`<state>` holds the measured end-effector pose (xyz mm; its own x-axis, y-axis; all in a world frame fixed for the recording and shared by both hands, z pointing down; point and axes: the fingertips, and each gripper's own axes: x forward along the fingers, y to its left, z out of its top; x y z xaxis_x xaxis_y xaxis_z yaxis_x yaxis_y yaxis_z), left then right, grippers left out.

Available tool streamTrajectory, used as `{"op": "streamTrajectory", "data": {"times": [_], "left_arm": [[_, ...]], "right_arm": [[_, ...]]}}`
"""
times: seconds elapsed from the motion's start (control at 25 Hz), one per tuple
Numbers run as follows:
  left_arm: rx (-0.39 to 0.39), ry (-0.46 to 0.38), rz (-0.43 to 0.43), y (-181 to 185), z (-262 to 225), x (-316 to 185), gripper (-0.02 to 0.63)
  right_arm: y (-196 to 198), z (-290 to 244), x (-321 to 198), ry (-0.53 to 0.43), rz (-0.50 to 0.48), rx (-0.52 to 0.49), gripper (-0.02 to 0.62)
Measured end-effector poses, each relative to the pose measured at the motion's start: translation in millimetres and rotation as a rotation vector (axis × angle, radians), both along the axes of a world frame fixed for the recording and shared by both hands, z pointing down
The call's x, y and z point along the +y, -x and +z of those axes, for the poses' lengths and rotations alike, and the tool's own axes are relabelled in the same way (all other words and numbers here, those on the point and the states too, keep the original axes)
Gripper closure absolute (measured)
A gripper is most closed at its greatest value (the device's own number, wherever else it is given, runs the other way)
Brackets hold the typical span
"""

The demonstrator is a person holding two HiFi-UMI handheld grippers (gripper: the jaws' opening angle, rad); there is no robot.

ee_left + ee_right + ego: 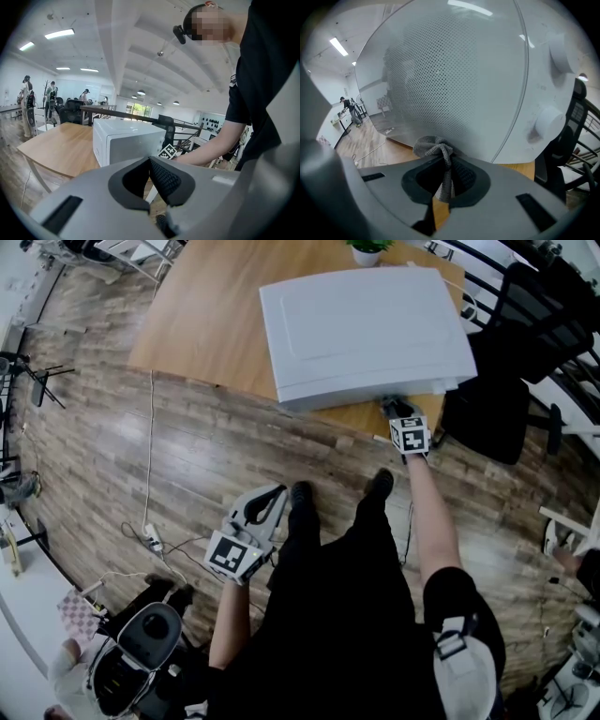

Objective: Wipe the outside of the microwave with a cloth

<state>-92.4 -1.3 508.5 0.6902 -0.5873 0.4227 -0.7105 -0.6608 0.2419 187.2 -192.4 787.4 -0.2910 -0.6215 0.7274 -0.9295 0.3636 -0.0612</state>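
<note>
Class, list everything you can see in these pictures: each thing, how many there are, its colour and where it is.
microwave: one, white, on the table
table: one, light wood, under the microwave
cloth: one, grey, bunched at the microwave's door
potted plant: one, green in a white pot, behind the microwave
office chair: one, black, right of the table
power strip: one, white, on the wooden floor
left gripper: one, grey, jaws together with nothing between them, low at the person's side
right gripper: one, grey, jaws shut on the cloth
</note>
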Motion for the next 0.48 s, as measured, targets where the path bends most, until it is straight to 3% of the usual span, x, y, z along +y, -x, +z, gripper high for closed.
{"op": "streamTrajectory", "data": {"times": [0.48], "left_arm": [[-0.005, -0.004, -0.019, 16.4, 0.9, 6.3, 0.603]], "right_arm": [[39.0, 4.1, 4.9, 0.015, -0.028, -0.030, 0.577]]}}
